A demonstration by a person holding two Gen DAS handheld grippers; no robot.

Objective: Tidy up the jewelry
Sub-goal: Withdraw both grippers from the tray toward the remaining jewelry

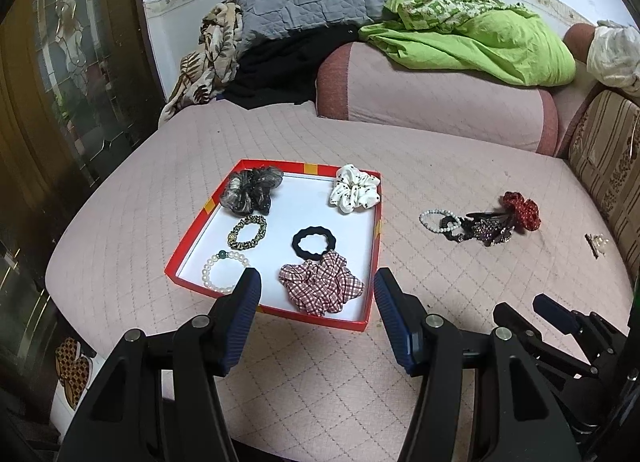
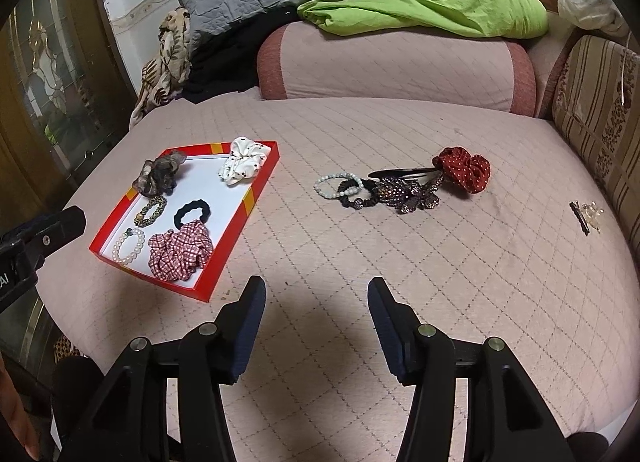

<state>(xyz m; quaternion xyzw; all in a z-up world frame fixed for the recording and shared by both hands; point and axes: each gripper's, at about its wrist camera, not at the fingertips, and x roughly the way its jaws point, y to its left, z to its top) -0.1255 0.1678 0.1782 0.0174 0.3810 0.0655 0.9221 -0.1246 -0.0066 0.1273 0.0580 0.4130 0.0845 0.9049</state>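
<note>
Both grippers hung open and empty over the near edge of the pink quilted bed (image 2: 360,262): the left gripper (image 1: 316,282) above the near side of the shallow red cardboard tray with the white floor (image 1: 276,312), the right gripper (image 2: 316,290) over bare quilt. In the tray lay a red-and-white checked fabric scrunchie (image 1: 322,288), a plain black hair tie (image 1: 314,242), a white pearl bracelet with one green bead (image 1: 224,272), a leopard-print tie (image 1: 247,232), a sheer grey-black scrunchie (image 1: 250,189) and a white dotted scrunchie (image 1: 354,189). The unsorted heap sat well apart, toward the bed's right side: a pale bead bracelet (image 2: 336,183), a black beaded tie (image 2: 354,197), a brown jewelled butterfly clip (image 2: 412,191), a black hair slide (image 2: 400,173) and a red dotted scrunchie (image 2: 464,167), all overlapping or touching. That tangle looked to me the main risk: a pinch on one loop could drag its neighbours along and scatter them. The soft quilt might also give under the fingertips, so a thin bracelet slipped the pads. A small clear clip (image 2: 588,215) near the right edge could be overlooked.
</note>
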